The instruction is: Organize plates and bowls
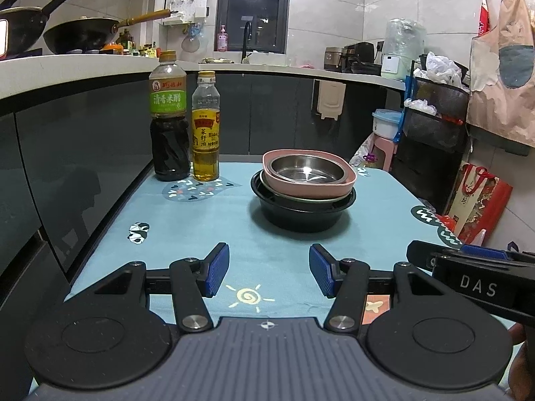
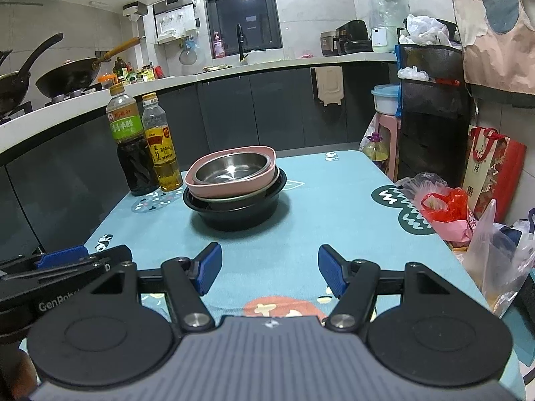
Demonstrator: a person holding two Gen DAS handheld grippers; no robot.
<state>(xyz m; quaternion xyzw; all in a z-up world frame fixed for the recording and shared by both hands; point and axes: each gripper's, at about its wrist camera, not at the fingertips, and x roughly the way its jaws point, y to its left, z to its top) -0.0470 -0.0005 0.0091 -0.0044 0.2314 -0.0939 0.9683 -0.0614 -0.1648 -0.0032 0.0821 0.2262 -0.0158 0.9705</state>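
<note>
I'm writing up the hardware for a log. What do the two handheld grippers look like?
The left gripper and right gripper match: black link arms with silver pivot bolts, round black discs either side, a ribbed grey body, and ridged blue pads on the fingers. One side reads "DAS", another "GenRob", cut off. No cables or sleeves show.

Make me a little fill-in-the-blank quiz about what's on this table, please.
1. The steel bowl sits inside a ____ dish.
2. The bottom of the stack is a ____ bowl.
3. Beside the stack stand ____ bottles.
4. Both the left gripper and the right gripper have their jaws ____.

Missing words: pink; black; two; open
</note>
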